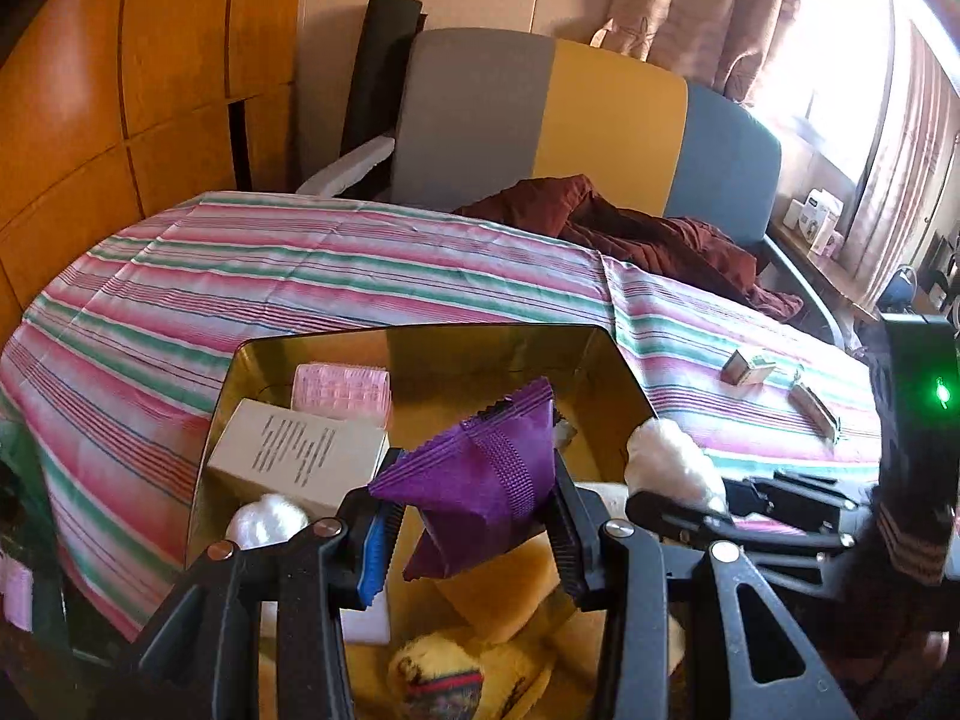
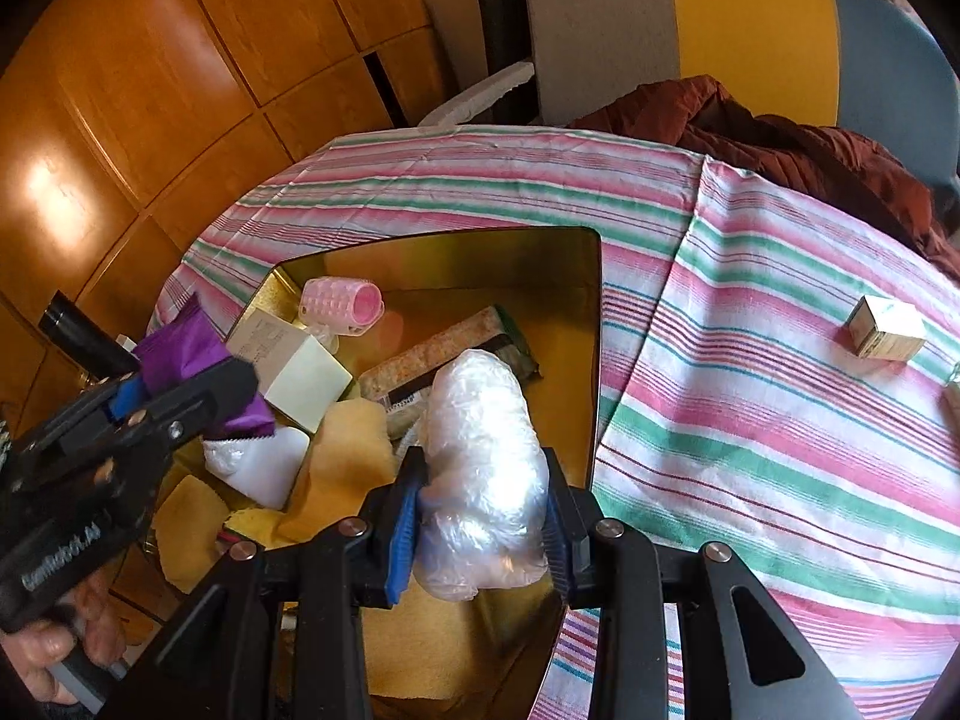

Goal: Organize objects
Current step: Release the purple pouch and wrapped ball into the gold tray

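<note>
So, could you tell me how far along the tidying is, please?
Done: the gold tin already holds a pink roller, boxes and cloths. In hand: the left tool grips a purple packet and the right tool a plastic bundle, both over the tin. Left: a small box on the striped cloth.

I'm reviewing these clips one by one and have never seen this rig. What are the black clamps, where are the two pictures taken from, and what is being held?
There is no robot here: a person holds a hand-operated gripper in each hand, each with a camera looking along its jaws. One picture is the left gripper's view, the other the right's.

The left gripper is shut on a purple packet. The right gripper is shut on a clear plastic bundle. Both hover over a gold tin on a striped cloth. In the tin lie a pink hair roller, a cream box and yellow fleece. A small box sits on the cloth, outside the tin.
</note>
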{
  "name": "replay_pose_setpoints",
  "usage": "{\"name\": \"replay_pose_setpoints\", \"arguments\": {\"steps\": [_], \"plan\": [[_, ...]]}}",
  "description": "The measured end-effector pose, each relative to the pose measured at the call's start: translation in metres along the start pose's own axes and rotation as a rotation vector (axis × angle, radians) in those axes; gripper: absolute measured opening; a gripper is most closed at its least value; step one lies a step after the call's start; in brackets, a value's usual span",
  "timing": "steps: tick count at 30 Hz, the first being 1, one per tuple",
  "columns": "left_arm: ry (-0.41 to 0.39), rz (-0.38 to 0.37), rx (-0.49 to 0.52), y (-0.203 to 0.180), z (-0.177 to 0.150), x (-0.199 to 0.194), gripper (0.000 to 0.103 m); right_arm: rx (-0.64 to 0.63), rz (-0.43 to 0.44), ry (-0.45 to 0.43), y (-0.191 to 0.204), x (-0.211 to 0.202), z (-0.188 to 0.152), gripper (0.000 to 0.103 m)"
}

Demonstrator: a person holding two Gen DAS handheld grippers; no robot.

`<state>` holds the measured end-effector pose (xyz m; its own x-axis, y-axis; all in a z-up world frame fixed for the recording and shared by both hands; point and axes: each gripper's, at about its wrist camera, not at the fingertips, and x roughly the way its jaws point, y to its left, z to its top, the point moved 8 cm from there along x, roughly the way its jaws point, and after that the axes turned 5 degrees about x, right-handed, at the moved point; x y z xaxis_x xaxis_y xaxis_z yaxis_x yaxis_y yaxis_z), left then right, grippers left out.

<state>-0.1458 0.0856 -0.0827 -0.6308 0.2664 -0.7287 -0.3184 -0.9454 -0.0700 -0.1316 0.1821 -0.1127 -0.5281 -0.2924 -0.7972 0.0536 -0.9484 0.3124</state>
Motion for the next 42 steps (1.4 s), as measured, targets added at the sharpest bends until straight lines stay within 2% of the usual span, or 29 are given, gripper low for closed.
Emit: {"name": "replay_pose_setpoints", "arguments": {"steps": [7,18,22,27,32,42], "plan": [[0.010,-0.029,-0.014,-0.001,0.016,0.015,0.044,0.008,0.008,0.013,-0.004,0.005,-0.003,0.036],[0.007,0.016,0.015,0.000,0.040,0.038,0.046,0.018,0.008,0.017,-0.007,0.004,-0.006,0.036],[0.018,0.016,-0.016,0.006,0.043,0.041,0.051,0.012,0.010,0.019,-0.007,0.001,-0.009,0.037],[0.017,0.028,-0.037,0.014,0.031,0.027,0.051,0.018,0.026,0.035,-0.005,-0.001,-0.018,0.039],[0.032,0.048,-0.032,0.018,0.007,0.013,0.051,0.015,0.041,0.040,0.003,-0.007,-0.030,0.058],[0.010,0.054,-0.027,0.014,-0.016,-0.018,0.051,0.020,0.031,0.014,0.005,-0.022,-0.037,0.063]]}}
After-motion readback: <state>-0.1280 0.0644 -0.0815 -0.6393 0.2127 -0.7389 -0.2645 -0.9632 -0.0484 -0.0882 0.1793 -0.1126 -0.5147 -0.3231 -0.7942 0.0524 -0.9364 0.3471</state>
